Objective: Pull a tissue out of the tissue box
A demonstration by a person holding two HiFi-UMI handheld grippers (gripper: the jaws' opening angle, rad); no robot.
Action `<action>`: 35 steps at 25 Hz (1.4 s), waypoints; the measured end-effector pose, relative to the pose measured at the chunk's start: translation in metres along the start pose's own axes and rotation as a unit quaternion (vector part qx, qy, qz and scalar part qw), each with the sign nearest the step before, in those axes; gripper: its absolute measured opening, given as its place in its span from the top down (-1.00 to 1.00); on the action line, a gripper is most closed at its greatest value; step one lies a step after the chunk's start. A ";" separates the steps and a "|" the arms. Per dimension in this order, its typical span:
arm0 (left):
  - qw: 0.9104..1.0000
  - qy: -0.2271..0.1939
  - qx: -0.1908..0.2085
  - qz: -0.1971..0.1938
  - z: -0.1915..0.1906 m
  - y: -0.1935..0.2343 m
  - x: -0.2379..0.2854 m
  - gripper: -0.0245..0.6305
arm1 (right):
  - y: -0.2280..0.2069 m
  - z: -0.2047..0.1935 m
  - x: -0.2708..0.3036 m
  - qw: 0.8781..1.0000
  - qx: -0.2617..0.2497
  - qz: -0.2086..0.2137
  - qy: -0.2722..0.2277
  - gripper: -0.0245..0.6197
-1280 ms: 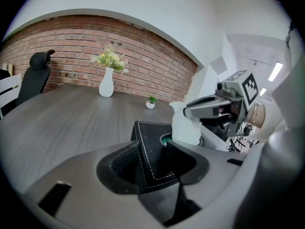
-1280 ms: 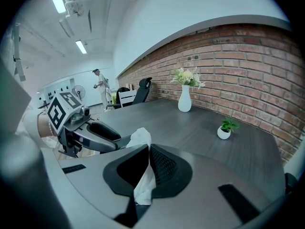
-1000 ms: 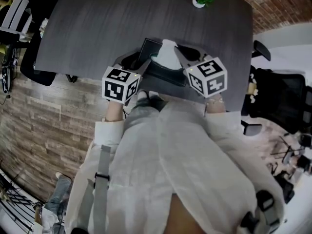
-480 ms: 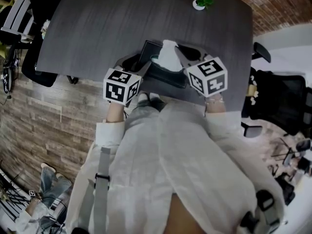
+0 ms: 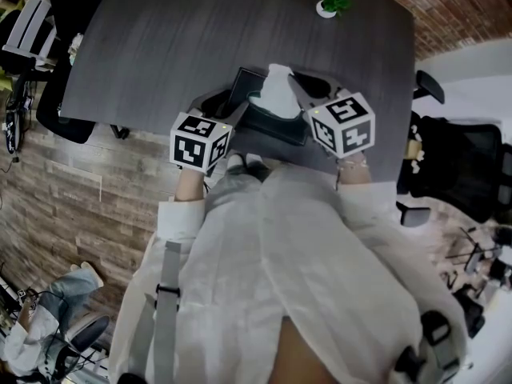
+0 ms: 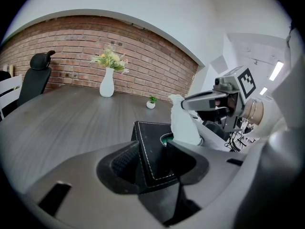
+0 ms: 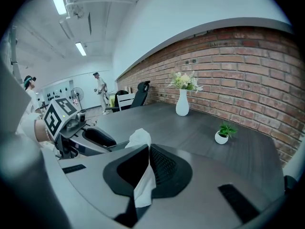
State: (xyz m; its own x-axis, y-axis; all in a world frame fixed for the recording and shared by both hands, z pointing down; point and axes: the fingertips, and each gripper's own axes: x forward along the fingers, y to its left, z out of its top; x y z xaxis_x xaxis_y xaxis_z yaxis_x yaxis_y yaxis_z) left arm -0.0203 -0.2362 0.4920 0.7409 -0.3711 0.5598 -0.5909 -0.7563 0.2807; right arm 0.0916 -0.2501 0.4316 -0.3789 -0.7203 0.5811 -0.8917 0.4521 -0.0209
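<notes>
A black tissue box [image 5: 268, 118] sits at the near edge of the dark grey table [image 5: 200, 38]. A white tissue [image 5: 277, 90] stands up out of its slot. My left gripper [image 5: 226, 102] is shut on the box's near left corner [image 6: 150, 149], a finger on each side of it. My right gripper [image 5: 294, 82] reaches in from the right and is shut on the tissue. In the right gripper view the tissue [image 7: 142, 187] runs between the pads [image 7: 162, 166], with its crumpled tip [image 7: 138, 137] sticking out beyond the jaws. In the left gripper view the tissue [image 6: 185, 125] rises to the right gripper [image 6: 190, 101].
A small potted plant [image 5: 330, 0] stands at the table's far side, and a white vase with flowers [image 6: 107, 82] further off. Black office chairs [image 5: 460, 162] stand to the right and another [image 5: 60, 94] at the left. People [image 7: 100, 97] stand far back in the room.
The right gripper has drifted very slightly to the right with the tissue. The left gripper and the box have kept still.
</notes>
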 end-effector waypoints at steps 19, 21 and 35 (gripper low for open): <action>1.000 -0.001 0.000 0.001 -0.001 -0.001 -0.001 0.41 | -0.007 0.007 -0.003 1.000 0.011 -0.007 -0.016 0.88; 1.000 -0.001 -0.001 0.001 -0.001 -0.001 -0.001 0.41 | -0.007 0.007 -0.003 1.000 0.012 -0.008 -0.017 0.88; 1.000 -0.001 0.000 0.007 -0.001 -0.001 -0.002 0.41 | -0.014 0.017 -0.007 0.999 0.014 -0.017 -0.033 0.89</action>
State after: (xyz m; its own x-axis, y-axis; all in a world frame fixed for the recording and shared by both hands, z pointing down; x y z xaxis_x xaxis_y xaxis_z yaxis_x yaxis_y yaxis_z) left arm -0.0220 -0.2344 0.4915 0.7335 -0.3823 0.5620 -0.6011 -0.7509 0.2737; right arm 0.1020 -0.2602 0.4136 -0.3637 -0.7682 0.5268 -0.9102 0.4134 -0.0256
